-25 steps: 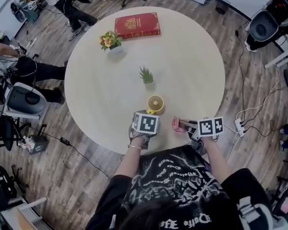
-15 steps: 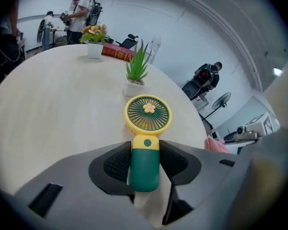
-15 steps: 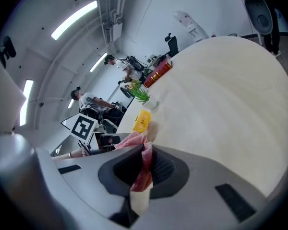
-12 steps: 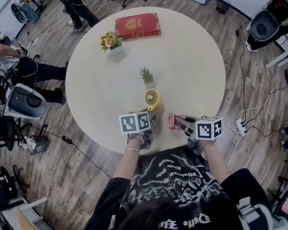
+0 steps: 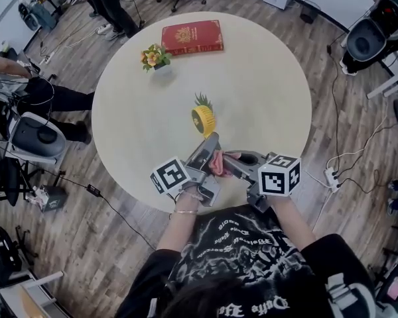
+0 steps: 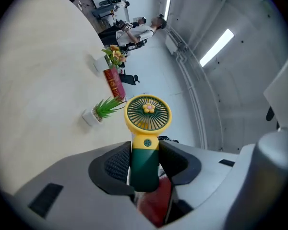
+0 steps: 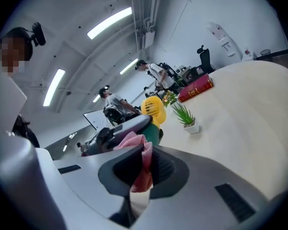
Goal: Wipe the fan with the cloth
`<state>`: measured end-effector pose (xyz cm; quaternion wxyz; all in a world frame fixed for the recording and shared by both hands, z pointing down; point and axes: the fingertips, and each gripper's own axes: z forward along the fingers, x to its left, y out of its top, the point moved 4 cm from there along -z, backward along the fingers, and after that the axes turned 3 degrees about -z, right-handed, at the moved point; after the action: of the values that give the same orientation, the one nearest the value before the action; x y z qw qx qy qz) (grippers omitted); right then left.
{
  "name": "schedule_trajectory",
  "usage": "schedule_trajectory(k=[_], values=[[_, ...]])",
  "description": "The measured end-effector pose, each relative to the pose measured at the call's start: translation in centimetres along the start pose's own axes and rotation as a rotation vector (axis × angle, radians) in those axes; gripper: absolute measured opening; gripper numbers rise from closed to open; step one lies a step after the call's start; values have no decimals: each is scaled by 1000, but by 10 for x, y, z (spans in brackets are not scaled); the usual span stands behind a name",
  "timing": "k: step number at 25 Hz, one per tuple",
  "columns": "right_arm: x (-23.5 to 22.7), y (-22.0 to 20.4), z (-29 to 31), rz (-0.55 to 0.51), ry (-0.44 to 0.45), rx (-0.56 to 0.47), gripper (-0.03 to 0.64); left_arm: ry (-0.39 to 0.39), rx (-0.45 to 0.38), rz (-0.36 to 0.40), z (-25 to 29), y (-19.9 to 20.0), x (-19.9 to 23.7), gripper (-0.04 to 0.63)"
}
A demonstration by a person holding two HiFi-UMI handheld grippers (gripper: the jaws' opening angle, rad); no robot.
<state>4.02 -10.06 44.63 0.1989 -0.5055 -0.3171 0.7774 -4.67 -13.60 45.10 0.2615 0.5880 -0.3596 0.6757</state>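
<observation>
right tongs [image 7: 145,164]: pressed shut on the pink cloth [image 7: 134,142], a fold of which is pinched between the pads and hangs out below them.
cloth: held up just beside the left tongs [image 6: 145,166], close to the fan's green handle (whether the handle is touched cannot be told).
left tongs: closed on that green handle, one pad against each side of it.
fan [image 6: 148,113]: carried clear of the table [image 5: 265,85], its yellow head stuck out past the tips of the left tongs, with a small flower at the middle of the grille.
plant [image 6: 100,111]: a small green one in a white pot, set on the table just beyond the fan.
flowers [image 5: 154,58]: potted, farther off on the table.
book [image 5: 192,37]: red, laid flat near the far rim.
</observation>
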Motion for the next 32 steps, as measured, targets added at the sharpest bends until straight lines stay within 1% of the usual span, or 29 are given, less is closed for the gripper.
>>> schedule_trajectory(k=[3,5,7,11,14,17,21,23,25,27,29,32], values=[[-5,-2,6,2,-63,22,32,-56,-42,-46,-5,3,-10,198],[-14,-5,6,24,-123,23,32,-125,-33,-106,-5,-2,-21,198],[-20,-4,5,69,-138,0,31,-164,-14,-139,-3,-7,-27,198],[-21,-1,3,237,-97,-131,31,-238,-17,-222,-2,-8,-32,198],[-20,1,-4,325,-96,-248,29,-257,-19,-226,0,-9,-35,196],[-20,11,-13,363,-90,-364,29,-270,-15,-222,1,-9,-38,196],[-13,32,-21,280,-32,-454,29,-302,19,-230,3,-13,-46,198],[-11,39,-26,260,-26,-489,29,-325,46,-228,4,-16,-53,198],[-6,46,-29,243,-1,-521,29,-339,71,-213,5,-18,-59,198],[-1,50,-32,211,11,-534,29,-350,89,-198,5,-18,-65,198],[3,55,-35,164,5,-540,29,-355,98,-191,6,-18,-68,198],[14,65,-40,62,-4,-555,29,-345,93,-188,6,-18,-69,198]])
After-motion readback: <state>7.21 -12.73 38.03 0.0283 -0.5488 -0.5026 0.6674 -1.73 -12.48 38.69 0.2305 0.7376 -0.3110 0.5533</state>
